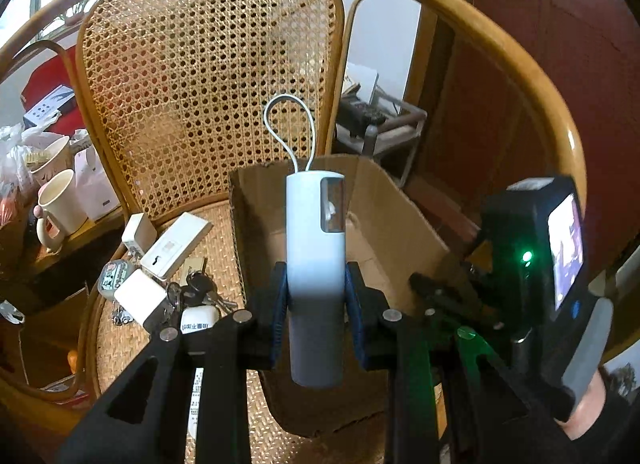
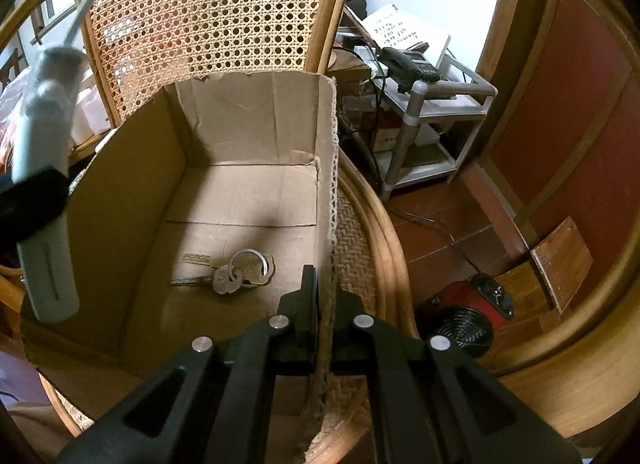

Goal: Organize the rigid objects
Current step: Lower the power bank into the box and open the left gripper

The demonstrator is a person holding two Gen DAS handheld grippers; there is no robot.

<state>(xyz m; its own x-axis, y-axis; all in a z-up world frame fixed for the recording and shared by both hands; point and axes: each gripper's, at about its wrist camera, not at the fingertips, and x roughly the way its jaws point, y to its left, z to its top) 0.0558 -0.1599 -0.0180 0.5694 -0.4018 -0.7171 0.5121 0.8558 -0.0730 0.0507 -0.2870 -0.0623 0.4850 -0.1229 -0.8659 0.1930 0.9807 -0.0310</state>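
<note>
1. Cardboard box (image 2: pixel 248 184) is sitting open-topped on the woven seat of a rattan chair (image 1: pixel 208 64), just in front of the caned backrest.
2. The left claw (image 1: pixel 314 296) is gripping a white cylindrical device (image 1: pixel 316 232) by its lower half, its blue-edged pads (image 1: pixel 280 296) pressing on both sides; the cylinder is standing upright over the near edge of the box, clear of the seat.
3. A thin white cord loop (image 1: pixel 290 124) is rising from the top of the cylinder, and a clear window is showing near its upper right side.
4. In the right wrist view the same cylinder is appearing blurred at the left edge, hanging above the box's left wall.
5. The right claw (image 2: pixel 326 304) is pinching the right wall of the box, jaws closed tight on the cardboard's frayed top edge.
6. A bunch of keys (image 2: pixel 236 270) on a ring is lying on the box floor, near the right wall and close to the right claw.
7. On the seat to the left of the box, small things are lying in a cluster: a white rectangular remote-like unit (image 1: pixel 176 250), a white plug adapter (image 1: pixel 138 230), a white square charger (image 1: pixel 140 300), a round patterned case (image 1: pixel 114 276) and a set of dark-headed keys (image 1: pixel 196 288), several of them touching.
8. Two pale mugs (image 1: pixel 60 204) are standing on a desk beyond the chair's left arm.
9. A metal side rack (image 2: pixel 432 120) with a telephone on it is standing on the floor to the right of the chair.
</note>
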